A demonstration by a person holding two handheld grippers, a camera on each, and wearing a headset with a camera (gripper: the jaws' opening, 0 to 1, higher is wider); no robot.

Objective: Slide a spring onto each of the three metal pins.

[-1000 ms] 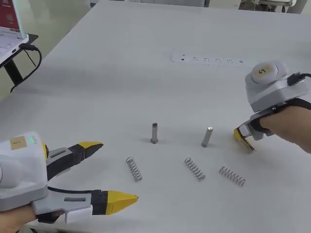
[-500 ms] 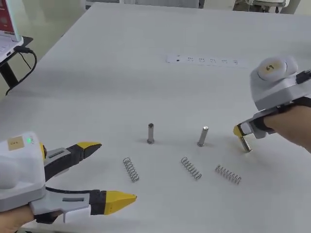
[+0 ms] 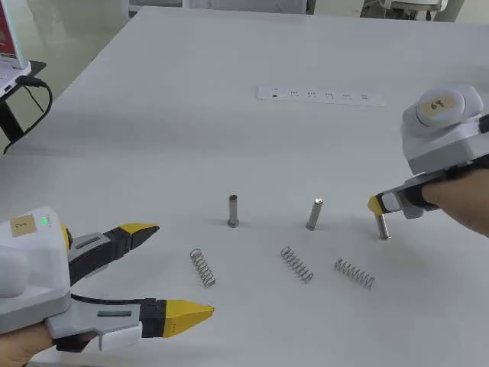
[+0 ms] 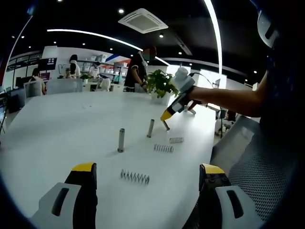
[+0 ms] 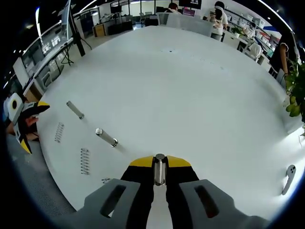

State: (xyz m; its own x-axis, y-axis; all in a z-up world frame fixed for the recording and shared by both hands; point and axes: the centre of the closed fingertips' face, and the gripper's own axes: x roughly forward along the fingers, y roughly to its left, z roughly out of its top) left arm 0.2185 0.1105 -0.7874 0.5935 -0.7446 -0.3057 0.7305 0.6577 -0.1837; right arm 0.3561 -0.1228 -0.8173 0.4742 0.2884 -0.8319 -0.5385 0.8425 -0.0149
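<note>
Two metal pins stand upright on the white table. A third pin stands upright to their right, with my right gripper shut on its top. In the right gripper view that pin sits between the yellow-tipped jaws of my right gripper. Three springs lie flat in front of the pins. My left gripper hovers open at the near left, short of the nearest spring, with nothing between its fingers.
A white power strip lies further back on the table. A black cable and a laptop edge sit beyond the table's left side. People, chairs and plants are far behind.
The right gripper has swung its pin from slanted to upright, foot on the table. The left gripper has stayed put. The head camera has shifted slightly.
</note>
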